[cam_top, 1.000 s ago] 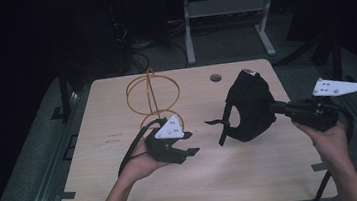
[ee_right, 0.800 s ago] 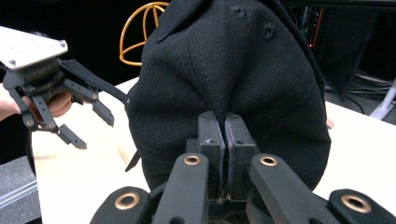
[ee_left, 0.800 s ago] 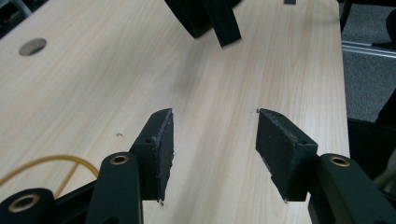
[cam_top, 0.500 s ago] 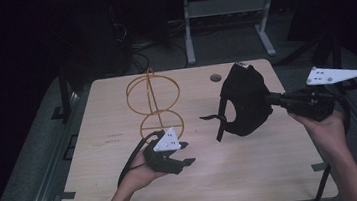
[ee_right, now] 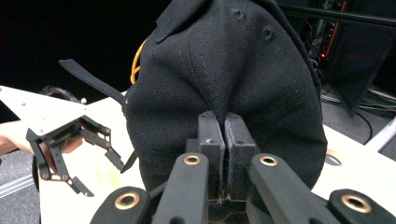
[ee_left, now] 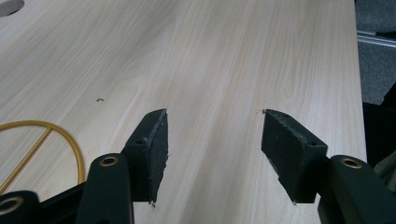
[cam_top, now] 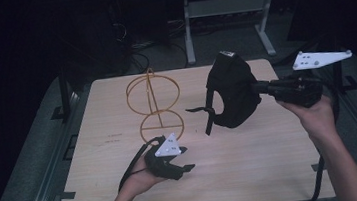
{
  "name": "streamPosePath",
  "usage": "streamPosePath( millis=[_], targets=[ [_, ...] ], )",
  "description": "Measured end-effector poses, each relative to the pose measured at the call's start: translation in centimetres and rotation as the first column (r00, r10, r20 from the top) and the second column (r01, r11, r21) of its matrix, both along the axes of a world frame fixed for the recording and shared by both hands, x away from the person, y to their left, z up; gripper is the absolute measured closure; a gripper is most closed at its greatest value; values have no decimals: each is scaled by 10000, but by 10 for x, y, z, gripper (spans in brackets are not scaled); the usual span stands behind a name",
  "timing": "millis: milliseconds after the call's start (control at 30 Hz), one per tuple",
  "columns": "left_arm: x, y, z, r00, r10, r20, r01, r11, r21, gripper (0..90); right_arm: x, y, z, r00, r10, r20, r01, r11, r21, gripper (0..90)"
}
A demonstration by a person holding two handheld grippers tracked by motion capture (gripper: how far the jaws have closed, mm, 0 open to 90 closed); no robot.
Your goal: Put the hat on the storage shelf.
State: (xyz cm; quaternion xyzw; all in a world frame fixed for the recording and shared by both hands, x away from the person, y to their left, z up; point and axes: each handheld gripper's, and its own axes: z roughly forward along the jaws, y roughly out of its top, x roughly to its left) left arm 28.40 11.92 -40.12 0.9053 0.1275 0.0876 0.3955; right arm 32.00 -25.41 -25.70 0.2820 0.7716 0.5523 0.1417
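Observation:
A black cap (cam_top: 232,91) hangs above the table's right half, held up by my right gripper (cam_top: 261,87), whose jaws are shut on a pinch of its cloth (ee_right: 225,122). A loose strap (cam_top: 198,110) dangles off the cap's left side. An orange wire stand (cam_top: 154,103) of two rings on a post rises at the table's centre left. My left gripper (cam_top: 185,159) is low over the table's front, jaws open and apart (ee_left: 214,140), with bare wood between them. A curve of the stand's base ring (ee_left: 44,140) lies at the left of the left gripper view.
The light wooden table (cam_top: 254,173) has a small round hole (ee_left: 9,6) near its far edge. Dark floor, cables and a metal frame (cam_top: 227,10) lie beyond the table. Black rails run along both sides.
My left gripper has drawn back toward the table's front and away from the wire stand. The right gripper has lifted the cap slightly and shifted it right.

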Motion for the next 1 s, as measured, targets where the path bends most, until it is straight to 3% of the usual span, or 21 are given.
streamPosePath(
  millis=[467,1000],
  targets=[
    [-5,2,-9,10000,45,-21,-45,10000,87,353,18,34,32,9982,515,303,-509,9985,-214,876],
    [-4,5,-13,10000,53,-78,-53,10000,69,336,48,87,55,9890,1470,175,-1460,9881,-494,876]
  ],
)
